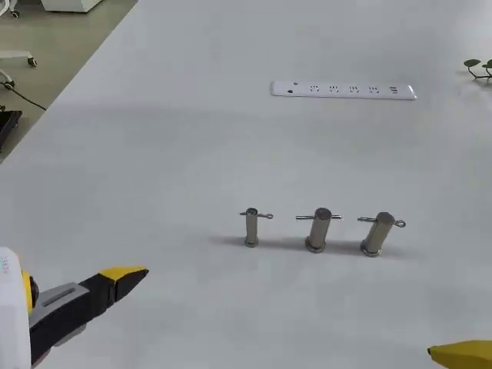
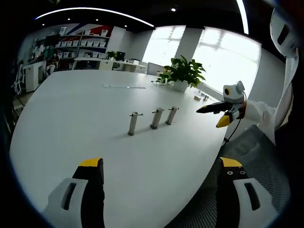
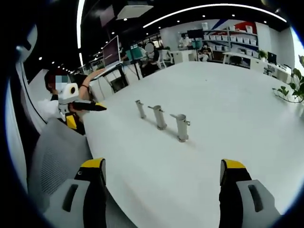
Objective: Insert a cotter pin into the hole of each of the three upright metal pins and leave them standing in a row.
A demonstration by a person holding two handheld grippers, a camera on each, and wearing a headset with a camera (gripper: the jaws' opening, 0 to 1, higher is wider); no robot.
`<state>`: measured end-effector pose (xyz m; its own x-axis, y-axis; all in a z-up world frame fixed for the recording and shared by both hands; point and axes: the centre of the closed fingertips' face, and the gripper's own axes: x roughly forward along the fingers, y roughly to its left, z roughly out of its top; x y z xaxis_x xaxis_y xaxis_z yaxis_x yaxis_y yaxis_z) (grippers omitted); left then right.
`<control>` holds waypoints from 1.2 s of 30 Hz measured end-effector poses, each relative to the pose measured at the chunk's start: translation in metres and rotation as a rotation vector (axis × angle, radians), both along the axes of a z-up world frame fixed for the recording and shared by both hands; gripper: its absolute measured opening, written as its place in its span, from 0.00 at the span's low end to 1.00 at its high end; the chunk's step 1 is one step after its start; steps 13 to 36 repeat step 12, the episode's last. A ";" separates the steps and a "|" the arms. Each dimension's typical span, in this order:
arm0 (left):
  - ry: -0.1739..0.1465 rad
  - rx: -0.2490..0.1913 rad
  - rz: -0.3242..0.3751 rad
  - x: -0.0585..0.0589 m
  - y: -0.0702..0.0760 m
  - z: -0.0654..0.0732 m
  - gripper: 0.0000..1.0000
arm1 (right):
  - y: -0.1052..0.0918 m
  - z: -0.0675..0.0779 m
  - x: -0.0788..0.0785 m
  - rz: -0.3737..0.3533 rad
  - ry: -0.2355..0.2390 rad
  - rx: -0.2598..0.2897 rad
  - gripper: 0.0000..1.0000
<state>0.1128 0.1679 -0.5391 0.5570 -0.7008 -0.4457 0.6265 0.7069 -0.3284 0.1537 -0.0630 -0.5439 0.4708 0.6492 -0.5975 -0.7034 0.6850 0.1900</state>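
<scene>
Three upright metal pins stand in a row on the white table, each with a cotter pin through its top: left pin (image 1: 251, 227), middle pin (image 1: 318, 230), right pin (image 1: 377, 234). They also show in the left gripper view (image 2: 133, 123) (image 2: 156, 118) (image 2: 171, 115) and in the right gripper view (image 3: 140, 109) (image 3: 159, 117) (image 3: 181, 127). My left gripper (image 1: 134, 278) (image 2: 160, 164) is low at the front left, well short of the row, open and empty. My right gripper (image 1: 461, 354) (image 3: 162, 164) is at the front right corner, open and empty.
A white power strip (image 1: 343, 91) lies far back on the table. A small plant (image 1: 480, 69) is at the far right edge. The table's left edge (image 1: 69, 81) runs diagonally, with floor beyond. A potted plant (image 2: 183, 71) stands behind the pins.
</scene>
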 end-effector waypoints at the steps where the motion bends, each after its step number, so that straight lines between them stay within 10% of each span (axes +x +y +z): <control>1: 0.005 0.002 0.004 0.000 0.001 -0.001 0.99 | 0.000 -0.001 0.000 -0.003 0.004 0.002 0.98; 36: 0.025 0.048 0.032 0.011 0.003 -0.007 0.99 | 0.000 -0.013 -0.008 -0.028 0.050 0.014 0.98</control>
